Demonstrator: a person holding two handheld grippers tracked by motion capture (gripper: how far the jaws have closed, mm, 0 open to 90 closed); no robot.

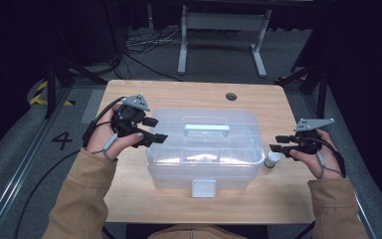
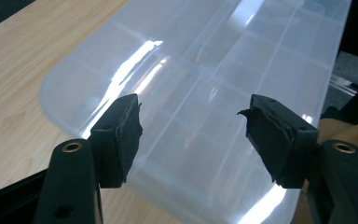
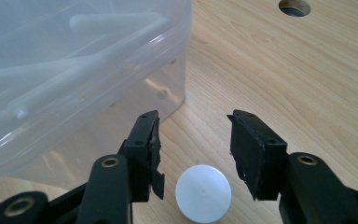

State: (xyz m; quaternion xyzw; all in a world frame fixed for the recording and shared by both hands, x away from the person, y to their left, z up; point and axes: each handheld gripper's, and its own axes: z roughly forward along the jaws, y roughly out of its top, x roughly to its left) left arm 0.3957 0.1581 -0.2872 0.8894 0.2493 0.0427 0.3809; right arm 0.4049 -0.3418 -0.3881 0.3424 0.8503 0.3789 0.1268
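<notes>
A clear plastic storage box (image 1: 204,149) with a closed lid, a pale handle (image 1: 206,129) on top and a front latch (image 1: 203,188) stands mid-table. My left gripper (image 1: 158,130) is open at the box's left end, its jaws spread over the lid (image 2: 200,93) with nothing between them. My right gripper (image 1: 273,142) is open just right of the box (image 3: 74,79), above a small white-capped bottle (image 1: 272,159). In the right gripper view the white cap (image 3: 203,191) lies below and between the jaws, untouched.
The wooden table (image 1: 129,94) has a round cable hole (image 1: 231,96) at the back right. Behind it on the floor stand a white desk frame (image 1: 224,30) and loose cables (image 1: 144,42). Black stands flank both sides.
</notes>
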